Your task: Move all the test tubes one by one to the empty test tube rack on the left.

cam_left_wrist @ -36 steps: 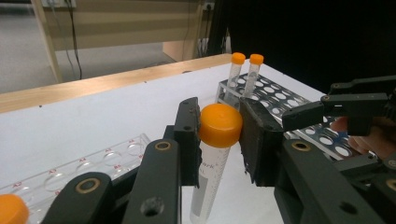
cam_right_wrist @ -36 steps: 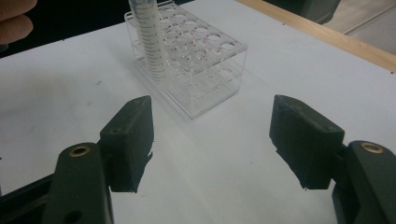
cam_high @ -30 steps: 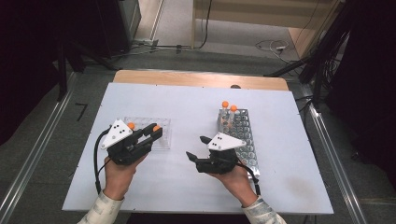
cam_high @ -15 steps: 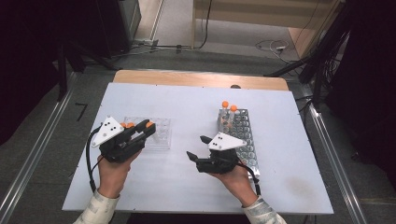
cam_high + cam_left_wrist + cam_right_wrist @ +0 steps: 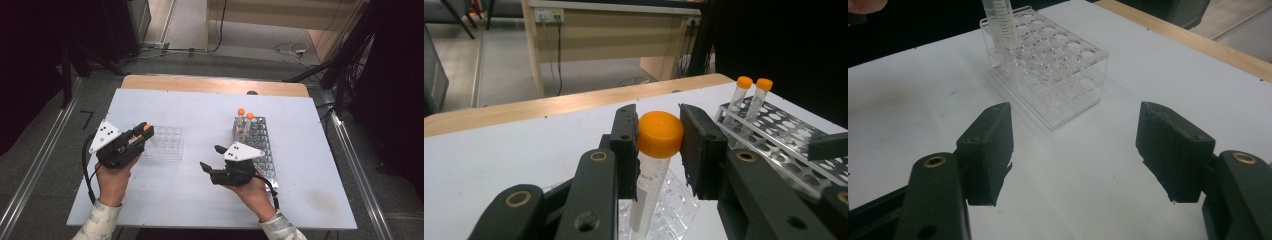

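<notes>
- High view: at the left, the left hand-held gripper [image 5: 144, 131] is clamped on the orange cap of a tube [image 5: 147, 128] at the near-left corner of the clear rack [image 5: 165, 142]. The left gripper view shows the pads squeezing the cap [image 5: 660, 133] alone, with the tube body hanging between the jaws over the rack. A grip that high lets the tube swing, so its tip could catch on a hole rim or the rack wall instead of dropping in.
- In the right gripper view the tube [image 5: 998, 22] stands roughly upright at the far corner of the clear rack [image 5: 1048, 65]; I cannot tell how deep it sits. Letting go early could leave it leaning or let it tip out.
- The clear rack is light and loose on the table [image 5: 200, 210]; a sideways push from the tube or jaws could slide or tilt it.
- In the middle, the right hand-held gripper [image 5: 212, 157] rests with its jaws wide apart and nothing between them, pointing toward the clear rack. It is well apart from that rack, so it cannot steady it.
- At the right, the metal rack [image 5: 260, 145] holds two capped tubes [image 5: 245, 120] at its far end; the right hand lies just beside it, and a careless lift could knock it.
</notes>
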`<action>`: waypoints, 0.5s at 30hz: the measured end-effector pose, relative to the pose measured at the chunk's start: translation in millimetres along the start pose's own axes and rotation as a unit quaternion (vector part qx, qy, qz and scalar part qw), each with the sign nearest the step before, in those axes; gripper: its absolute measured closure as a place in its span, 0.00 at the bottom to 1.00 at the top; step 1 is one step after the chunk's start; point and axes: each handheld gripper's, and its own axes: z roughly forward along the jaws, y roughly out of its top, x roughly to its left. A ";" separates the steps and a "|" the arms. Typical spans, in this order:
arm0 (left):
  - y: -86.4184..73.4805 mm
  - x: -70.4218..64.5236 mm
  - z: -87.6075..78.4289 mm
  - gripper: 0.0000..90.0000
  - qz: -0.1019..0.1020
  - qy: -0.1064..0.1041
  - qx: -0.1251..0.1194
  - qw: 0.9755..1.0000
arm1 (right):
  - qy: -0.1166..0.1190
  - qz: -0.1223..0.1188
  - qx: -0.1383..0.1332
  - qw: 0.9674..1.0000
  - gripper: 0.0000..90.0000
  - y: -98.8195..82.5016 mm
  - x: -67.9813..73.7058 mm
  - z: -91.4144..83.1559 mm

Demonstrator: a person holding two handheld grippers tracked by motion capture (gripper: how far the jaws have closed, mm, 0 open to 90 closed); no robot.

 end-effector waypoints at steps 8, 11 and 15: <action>2.5 10.5 0.3 0.78 -0.008 0.011 -0.006 1.000 | 0.001 0.000 -0.001 1.000 0.33 0.1 0.1 0.0; 1.8 12.2 3.5 0.78 -0.003 0.019 0.000 1.000 | 0.001 0.000 -0.001 1.000 0.33 0.1 0.5 0.4; 0.6 13.3 7.8 0.78 0.004 0.024 0.007 1.000 | 0.001 0.000 0.000 1.000 0.33 0.1 1.0 0.4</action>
